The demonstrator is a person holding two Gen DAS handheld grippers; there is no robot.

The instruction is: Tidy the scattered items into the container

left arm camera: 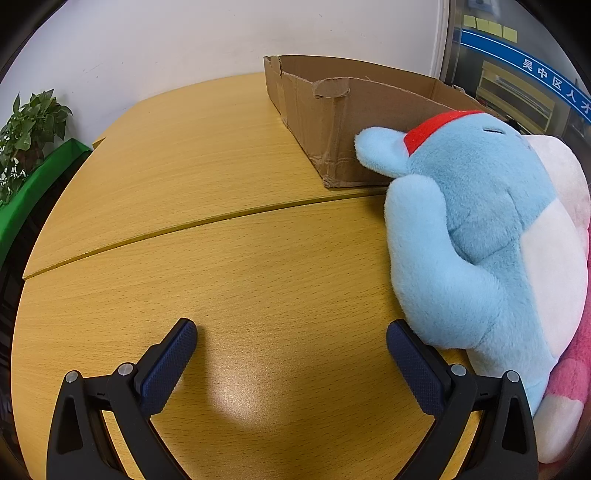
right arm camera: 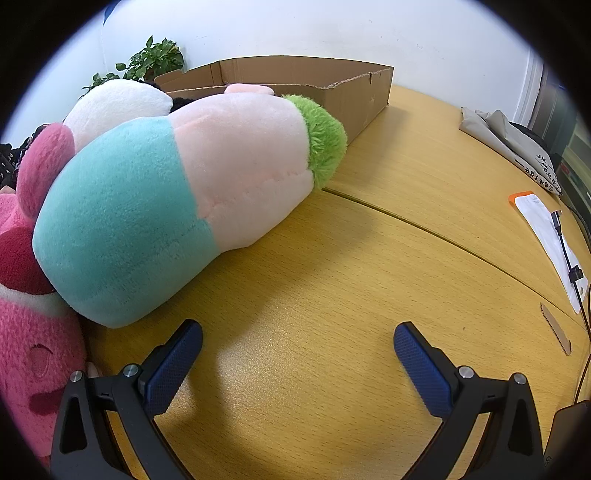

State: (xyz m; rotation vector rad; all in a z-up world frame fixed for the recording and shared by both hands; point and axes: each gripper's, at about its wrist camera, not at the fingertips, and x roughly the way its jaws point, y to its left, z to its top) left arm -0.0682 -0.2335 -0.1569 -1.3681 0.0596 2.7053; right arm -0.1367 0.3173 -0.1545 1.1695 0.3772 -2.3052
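- Left gripper (left arm camera: 291, 338) — jaws spread, empty, blue plush (left arm camera: 476, 236) at three o'clock, ready to bracket it.
- Right gripper (right arm camera: 298, 338) — jaws wide, empty; cardboard box (right arm camera: 354, 99) at twelve o'clock awaits the toys.

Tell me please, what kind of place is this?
Probably an office: wooden desks pushed together, a glass partition with a printed blue band and sticky notes, and a potted plant by the wall.

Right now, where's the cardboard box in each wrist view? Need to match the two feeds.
Left wrist view: cardboard box sits upper centre-right on the wooden table, behind the blue plush, which hides its near end.
Right wrist view: cardboard box sits top centre, behind the pink and teal plush.
Shared landmark: the potted plant, far left in the left view, upper left in the right.
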